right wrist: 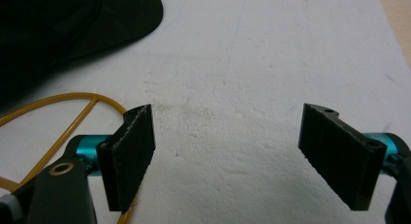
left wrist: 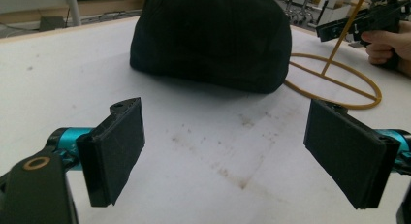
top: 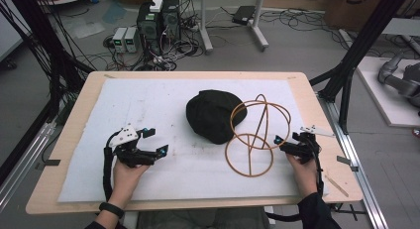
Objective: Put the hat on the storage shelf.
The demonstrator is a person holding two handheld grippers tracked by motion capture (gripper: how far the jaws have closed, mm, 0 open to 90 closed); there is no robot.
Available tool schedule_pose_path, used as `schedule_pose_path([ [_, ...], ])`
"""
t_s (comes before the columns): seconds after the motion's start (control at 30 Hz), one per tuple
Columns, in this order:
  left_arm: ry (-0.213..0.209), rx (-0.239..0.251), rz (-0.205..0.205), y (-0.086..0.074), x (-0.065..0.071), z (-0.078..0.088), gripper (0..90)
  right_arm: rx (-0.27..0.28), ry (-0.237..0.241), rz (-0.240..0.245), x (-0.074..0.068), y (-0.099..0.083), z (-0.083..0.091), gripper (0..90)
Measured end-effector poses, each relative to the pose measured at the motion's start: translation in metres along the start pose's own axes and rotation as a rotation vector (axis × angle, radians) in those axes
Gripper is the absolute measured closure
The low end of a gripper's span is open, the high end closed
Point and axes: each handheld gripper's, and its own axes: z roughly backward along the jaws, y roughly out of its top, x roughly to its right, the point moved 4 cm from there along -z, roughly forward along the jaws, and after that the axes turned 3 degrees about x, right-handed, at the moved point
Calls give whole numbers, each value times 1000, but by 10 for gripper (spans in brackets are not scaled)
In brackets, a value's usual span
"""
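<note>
A black cap (top: 213, 115) lies crown up in the middle of the white mat (top: 148, 100). Beside it on the right stands a golden wire hat stand (top: 252, 140), its base ring flat on the mat and its upper loops leaning toward the cap. My left gripper (top: 155, 142) rests on the mat to the cap's left, open and holding nothing. Its own view faces the cap (left wrist: 213, 35) and the stand's ring (left wrist: 334, 83) between wide jaws. My right gripper (top: 282, 143) sits just right of the stand, open, with the ring (right wrist: 63, 112) by its left jaw and the cap (right wrist: 63, 25) beyond.
The mat covers a wooden table (top: 317, 115) with bare edges all round. Black frame posts (top: 356, 55) rise at both sides. Computers and cables (top: 158, 21) sit on the floor behind. A grey robot arm (top: 401, 78) lies on a white platform at the right.
</note>
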Motion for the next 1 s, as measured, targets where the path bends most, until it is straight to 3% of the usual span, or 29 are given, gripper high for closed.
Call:
schedule_pose_path([
  [0.1,-16,2,-23,9,6,-7,148,0,-1,0,0,0,0,206],
  [0.37,-111,-32,-5,31,31,-37,203,0,-4,6,0,0,0,206],
  [0.5,-120,-35,13,41,40,-55,270,0,-5,5,-1,0,0,206],
  [0.67,-36,-56,-27,54,40,-75,318,0,-3,6,0,0,0,206],
  [0.83,22,-45,5,63,29,-90,359,-4,-4,1,0,0,0,206],
  [1.0,58,-48,50,61,14,-93,386,-4,1,0,0,0,0,206],
])
